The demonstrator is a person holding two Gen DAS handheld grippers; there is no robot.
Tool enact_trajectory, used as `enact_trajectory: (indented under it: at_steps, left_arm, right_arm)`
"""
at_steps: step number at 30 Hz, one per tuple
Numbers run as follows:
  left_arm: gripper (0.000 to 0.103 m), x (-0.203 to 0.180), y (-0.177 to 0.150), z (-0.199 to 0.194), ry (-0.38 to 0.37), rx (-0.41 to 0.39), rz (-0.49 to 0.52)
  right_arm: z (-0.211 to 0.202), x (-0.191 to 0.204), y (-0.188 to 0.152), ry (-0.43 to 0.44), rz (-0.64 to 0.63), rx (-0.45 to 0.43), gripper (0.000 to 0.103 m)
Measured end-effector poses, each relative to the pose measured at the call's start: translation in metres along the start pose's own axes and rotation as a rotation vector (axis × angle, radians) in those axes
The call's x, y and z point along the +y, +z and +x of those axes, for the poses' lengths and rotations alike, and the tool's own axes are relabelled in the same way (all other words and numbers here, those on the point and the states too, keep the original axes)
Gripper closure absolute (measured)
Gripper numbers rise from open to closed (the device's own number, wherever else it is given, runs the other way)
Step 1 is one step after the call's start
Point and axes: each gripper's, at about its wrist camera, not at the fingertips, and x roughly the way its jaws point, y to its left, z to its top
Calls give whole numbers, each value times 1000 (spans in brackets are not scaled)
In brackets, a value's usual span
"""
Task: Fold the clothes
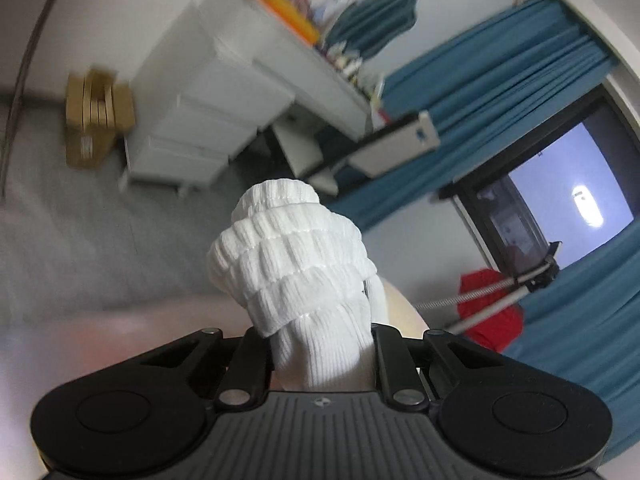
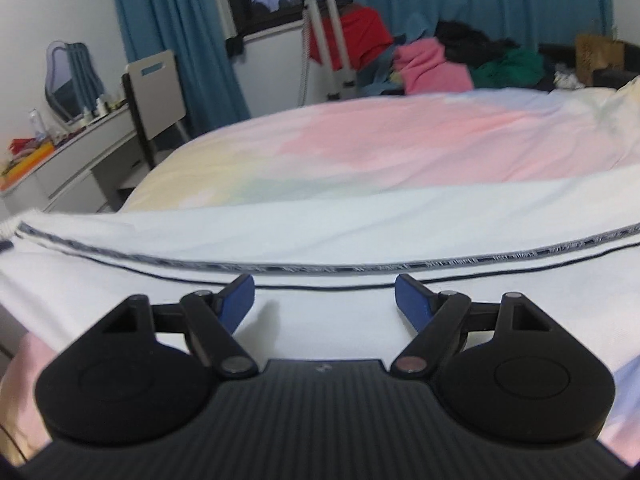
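Two tongs in my hands: my left gripper (image 1: pixel 324 354) is clamped on the bunched ribbed cuff (image 1: pixel 292 260) of a white garment (image 2: pixel 320 236), which rises ahead between its fingers, while my right gripper (image 2: pixel 324 296) hovers open over the garment spread beneath it on the pastel bedspread (image 2: pixel 360 148).

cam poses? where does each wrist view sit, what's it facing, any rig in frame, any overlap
Left wrist: on the left gripper, tilted, facing the white desk and window; jaws clamp a white ribbed cuff.
Right wrist: on the right gripper, low over a white garment on the bed; jaws open, empty.
Shared: desk, blue curtains, red cloth.
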Motion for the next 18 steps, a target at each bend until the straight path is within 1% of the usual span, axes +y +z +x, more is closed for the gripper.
enact_trajectory:
  at_steps: [1,3,4,6,7,8,11,14,18]
  left_arm:
    - [88,1,5,-4,15,-28,36]
    - [88,-1,6,-8,31,-38,90]
    - [88,-3,7,-9,40,-42,117]
    - [88,-14,2,-13,56,-65,177]
    - [88,-26,-2,-16,58,-88,222]
    - [88,-37,-5,-20,61,-111,267]
    - [88,-79,-24,-35,45,-180,371]
    - [88,-131,-57,-49,29,-260,501]
    - [88,-195,-108,-68,-19,-350,591]
  right_arm:
    - [1,6,-4,13,-6,13,24]
    - [18,18,-10,34,-29,48,22]
    - [21,22,-13,29,-46,49,22]
    - [26,28,-16,13,-85,47,22]
    - [25,25,-13,19,-69,51,22]
    - [23,22,-9,29,-46,57,24]
    - [10,2,9,31,45,50,24]
    - [-7,-29,26,-12,154,18,24]
    - [-33,-82,40,-48,338,-45,24]
